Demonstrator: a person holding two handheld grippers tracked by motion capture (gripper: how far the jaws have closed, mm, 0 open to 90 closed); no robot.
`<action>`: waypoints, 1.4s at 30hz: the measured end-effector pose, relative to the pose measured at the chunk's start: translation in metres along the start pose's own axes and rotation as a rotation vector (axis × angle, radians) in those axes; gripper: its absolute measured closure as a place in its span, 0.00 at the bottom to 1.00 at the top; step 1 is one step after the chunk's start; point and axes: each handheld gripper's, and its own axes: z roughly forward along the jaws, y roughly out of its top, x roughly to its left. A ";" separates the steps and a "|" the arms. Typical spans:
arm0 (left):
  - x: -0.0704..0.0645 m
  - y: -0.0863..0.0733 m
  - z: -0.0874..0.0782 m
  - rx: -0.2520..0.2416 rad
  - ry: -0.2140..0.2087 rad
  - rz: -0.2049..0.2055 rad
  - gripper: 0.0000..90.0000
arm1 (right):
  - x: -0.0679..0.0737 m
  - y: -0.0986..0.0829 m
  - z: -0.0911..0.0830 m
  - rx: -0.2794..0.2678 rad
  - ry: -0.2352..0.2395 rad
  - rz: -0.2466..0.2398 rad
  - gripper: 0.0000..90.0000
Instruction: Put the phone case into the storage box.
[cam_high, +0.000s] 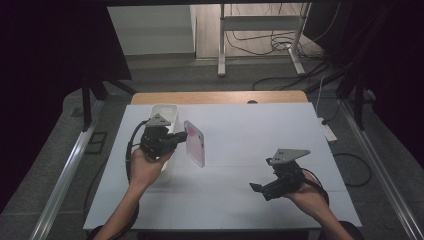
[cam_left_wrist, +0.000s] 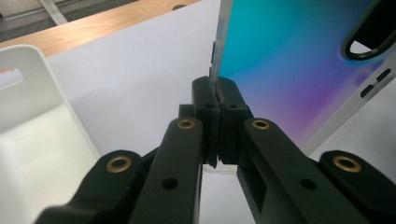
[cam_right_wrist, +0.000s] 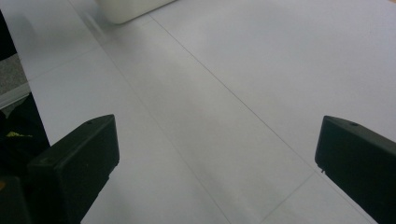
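Note:
My left gripper (cam_high: 179, 137) is shut on the edge of a phone case (cam_high: 194, 143), held tilted above the table beside a white bin (cam_high: 161, 112). In the left gripper view the case (cam_left_wrist: 289, 60) shows a teal-to-purple sheen with a camera cutout at the upper right, and the jaws pinch its lower left edge at the left gripper (cam_left_wrist: 217, 100). My right gripper (cam_high: 257, 188) hovers over the table's front right, pointing left. Its jaws stand wide apart in the right gripper view, right gripper (cam_right_wrist: 217, 163), with nothing between them.
The white sheet (cam_high: 240, 150) covers a wooden table whose far edge (cam_high: 215, 97) shows. The bin's corner (cam_right_wrist: 128, 9) appears at the top of the right gripper view. Beyond the table are a metal stand (cam_high: 260, 30) and floor cables.

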 end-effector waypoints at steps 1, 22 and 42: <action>0.002 0.000 -0.001 0.000 0.002 -0.003 0.98 | 0.000 -0.001 -0.001 0.002 -0.001 0.001 0.00; 0.026 0.004 -0.012 -0.001 0.045 -0.050 0.98 | -0.011 -0.027 -0.027 -0.007 -0.058 0.056 0.00; 0.046 0.012 -0.026 -0.014 0.087 -0.079 0.98 | -0.025 -0.050 -0.048 -0.035 -0.127 0.140 0.00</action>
